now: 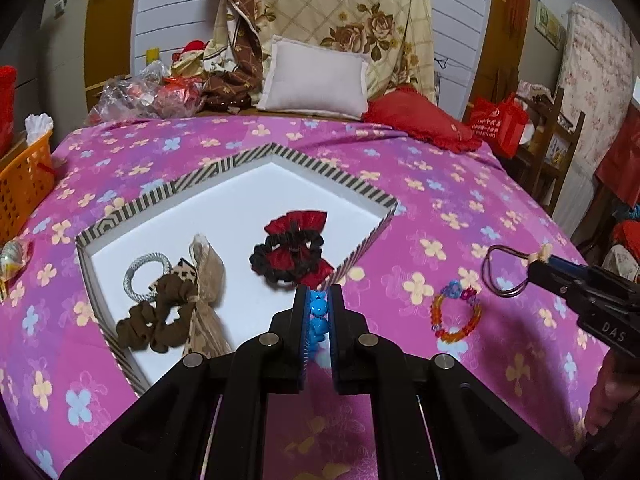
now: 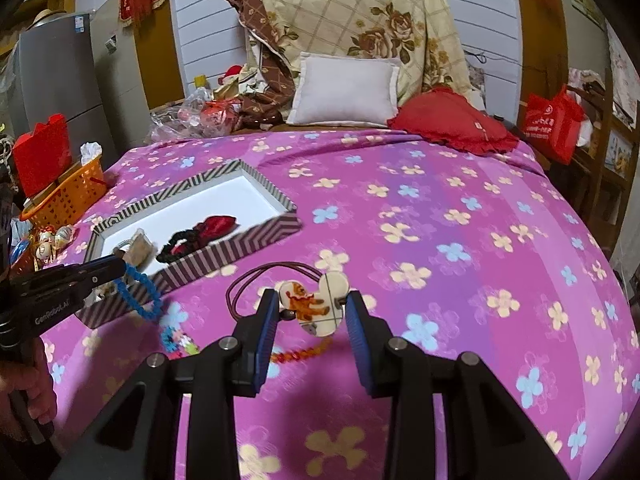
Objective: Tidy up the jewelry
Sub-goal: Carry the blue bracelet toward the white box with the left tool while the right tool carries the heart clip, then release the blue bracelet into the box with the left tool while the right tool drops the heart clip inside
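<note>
Two hand-held grippers, each carrying a piece of jewelry above a bed with a pink flowered cover (image 1: 440,184).

A striped tray (image 1: 224,166) lies toward the bed's left edge, holding scrunchies; pillows lean at the head. The left gripper (image 1: 318,312), angled downward at the tray's near corner, pinches a blue bead bracelet (image 1: 318,316). The right gripper (image 2: 310,308), also angled downward, clamps a cream charm hair tie (image 2: 316,304). A multicoloured bead bracelet (image 1: 456,314) rests on the cover beside the tray's right edge.
</note>
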Tool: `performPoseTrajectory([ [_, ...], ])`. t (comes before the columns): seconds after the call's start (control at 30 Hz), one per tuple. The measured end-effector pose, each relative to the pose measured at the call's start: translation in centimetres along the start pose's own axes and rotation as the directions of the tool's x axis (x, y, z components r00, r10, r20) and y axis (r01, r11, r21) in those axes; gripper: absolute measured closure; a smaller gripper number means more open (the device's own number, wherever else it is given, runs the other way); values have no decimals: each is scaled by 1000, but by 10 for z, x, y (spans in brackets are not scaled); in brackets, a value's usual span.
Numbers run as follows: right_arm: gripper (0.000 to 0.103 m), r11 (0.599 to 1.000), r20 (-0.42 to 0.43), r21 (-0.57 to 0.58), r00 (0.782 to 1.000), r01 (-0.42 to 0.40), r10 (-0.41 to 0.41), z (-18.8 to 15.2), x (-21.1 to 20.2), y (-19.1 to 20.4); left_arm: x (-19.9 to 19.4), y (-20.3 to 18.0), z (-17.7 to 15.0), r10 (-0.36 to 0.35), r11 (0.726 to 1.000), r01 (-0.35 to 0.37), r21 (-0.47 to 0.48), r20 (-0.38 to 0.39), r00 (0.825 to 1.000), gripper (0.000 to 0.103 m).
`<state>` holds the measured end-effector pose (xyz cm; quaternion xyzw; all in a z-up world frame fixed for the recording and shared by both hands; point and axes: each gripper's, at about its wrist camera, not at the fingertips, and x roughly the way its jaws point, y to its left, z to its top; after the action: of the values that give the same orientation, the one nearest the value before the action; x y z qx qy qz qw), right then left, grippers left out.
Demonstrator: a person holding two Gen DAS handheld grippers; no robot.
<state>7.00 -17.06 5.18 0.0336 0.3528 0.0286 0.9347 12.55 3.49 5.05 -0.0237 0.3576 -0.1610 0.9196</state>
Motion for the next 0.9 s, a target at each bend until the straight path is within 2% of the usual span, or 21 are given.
performPoseTrajectory([
  [0.37, 67, 997, 22, -70, 1000, 12, -10, 29, 4, 32, -12, 15, 16, 11, 999, -9, -31, 59, 998, 91],
  [0.67, 67, 994, 29, -106, 1000, -8, 12, 50, 18, 53, -13, 44, 35, 26, 998, -21, -54, 93, 995, 91],
  [0.77, 67, 994, 20, -110, 999, -30, 32, 57, 28, 59, -1, 60, 42, 27, 998, -21, -61, 84, 996, 91],
  [0.9, 67, 991, -2, -121, 998, -63, 64, 64, 47, 71, 18, 80, 43, 3, 993, 0, -116, 26, 1000, 91],
])
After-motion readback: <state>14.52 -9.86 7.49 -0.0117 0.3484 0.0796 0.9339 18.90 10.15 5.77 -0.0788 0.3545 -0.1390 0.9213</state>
